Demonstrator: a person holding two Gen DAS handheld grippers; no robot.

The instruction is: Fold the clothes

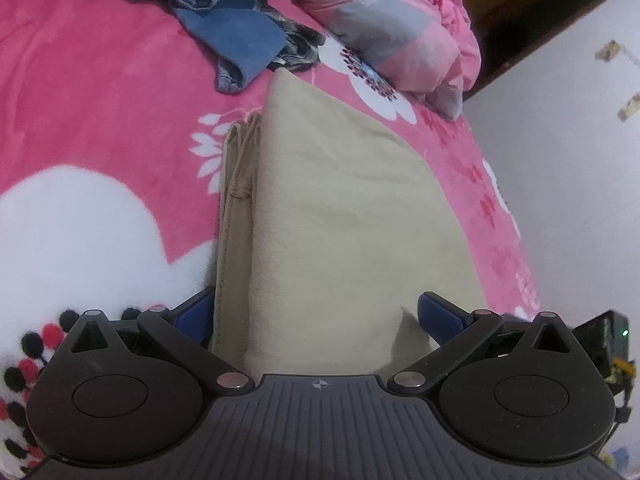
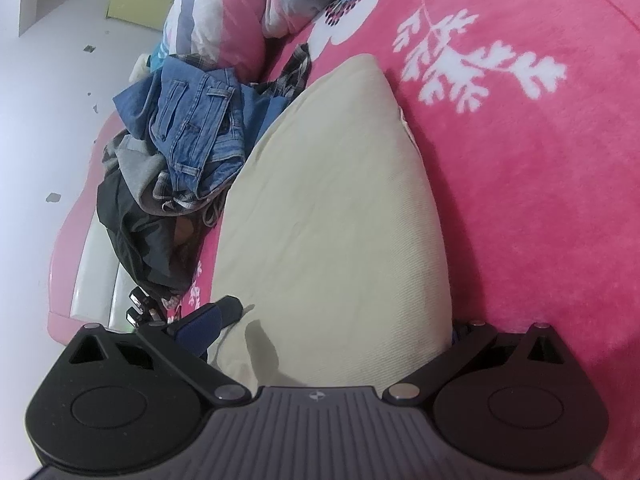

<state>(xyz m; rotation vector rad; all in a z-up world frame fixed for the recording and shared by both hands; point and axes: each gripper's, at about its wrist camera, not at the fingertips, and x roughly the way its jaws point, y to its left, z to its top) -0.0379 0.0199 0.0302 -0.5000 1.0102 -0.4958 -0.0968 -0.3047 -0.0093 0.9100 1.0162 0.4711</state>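
Since the beige twill garment (image 1: 332, 208), folded into a long flat stack, lies on the pink floral fleece blanket (image 1: 100, 100) covering the bed, we judge it light, limp and fairly grippy, likely to sag if lifted by one edge alone. Best hold: the near end, both corners at once, taking all layers together. The left gripper (image 1: 312, 320) sits low at that near end, fingers spread wide and straddling the cloth, clamped on nothing. The right gripper (image 2: 332, 328) mirrors it in its own view, also spread across the stack's width, empty; its right finger is mostly hidden behind the fabric. A heap of unfolded blue denim and dark clothes (image 2: 188, 140) waits just beyond the stack's far end.
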